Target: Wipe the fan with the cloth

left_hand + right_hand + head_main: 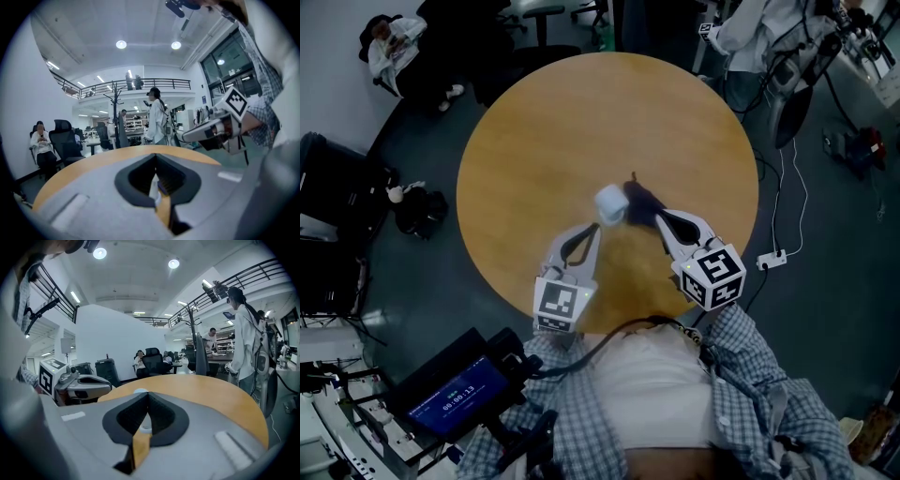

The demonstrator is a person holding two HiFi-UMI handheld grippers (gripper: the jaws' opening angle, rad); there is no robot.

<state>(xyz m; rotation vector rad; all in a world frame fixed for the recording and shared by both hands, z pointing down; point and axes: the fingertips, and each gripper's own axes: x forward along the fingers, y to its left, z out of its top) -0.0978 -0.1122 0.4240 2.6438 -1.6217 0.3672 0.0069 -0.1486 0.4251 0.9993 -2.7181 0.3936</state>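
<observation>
1. Left gripper (597, 228): jaws closed tip to tip, nothing pinched. The tip sits just short of the fan (610, 204), on its near-left side.
2. Right gripper (660, 218): jaws likewise pressed together. The tip is to the near-right of the fan, at the edge of the cloth (641, 203) (I cannot tell whether it nips any fabric).
3. Fan: small, white and boxy, standing on the round wooden table (544, 141), between the two gripper tips and slightly beyond them.
4. Cloth: dark and bunched, lying against the fan's right side.
5. Beyond the fan there is bare tabletop out to the far rim.
6. Past that rim, far left of the fan, is a seated person (389, 42). Far right of the fan is a standing person in white (755, 33).
</observation>
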